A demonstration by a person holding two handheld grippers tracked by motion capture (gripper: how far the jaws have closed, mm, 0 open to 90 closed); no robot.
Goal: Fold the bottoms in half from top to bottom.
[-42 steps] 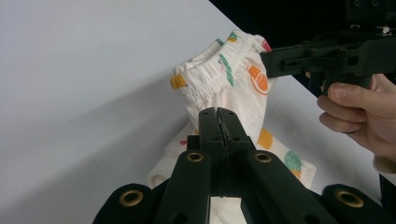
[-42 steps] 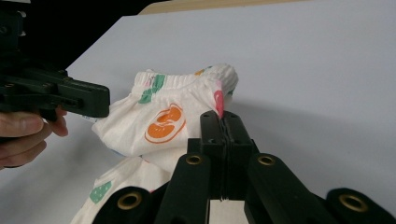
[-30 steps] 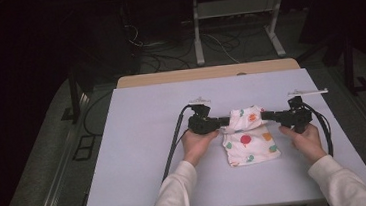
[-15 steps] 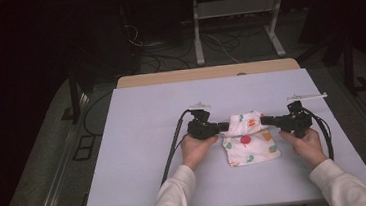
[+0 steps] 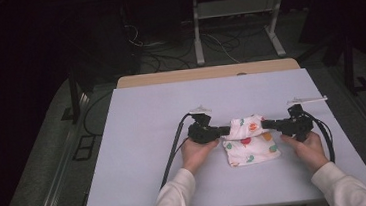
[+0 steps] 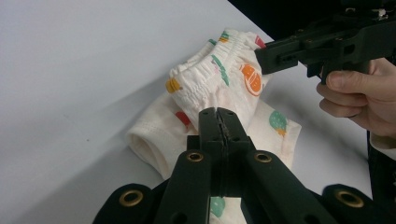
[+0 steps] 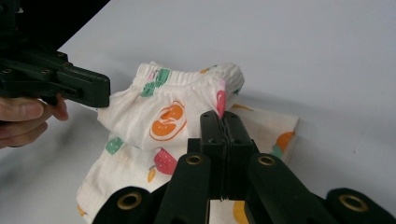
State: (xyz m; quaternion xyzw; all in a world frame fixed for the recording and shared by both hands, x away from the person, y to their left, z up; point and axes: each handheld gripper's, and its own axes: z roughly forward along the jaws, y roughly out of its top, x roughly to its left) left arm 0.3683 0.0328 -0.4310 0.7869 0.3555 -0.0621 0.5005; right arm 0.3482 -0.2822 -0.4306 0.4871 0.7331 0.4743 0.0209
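The left gripper [image 5: 222,129] is seen with its fingers [image 6: 219,122] clamped on the left end of the elastic waistband of a small printed cloth garment [image 5: 251,144], which lies right of centre on the table [image 5: 144,136], nearer the near edge. The cloth is judged light, soft and limp; the gathered waistband gives the firmest hold. The right gripper [image 5: 269,123] is pinched on the waistband's right end. Open table is left toward the far edge and both sides
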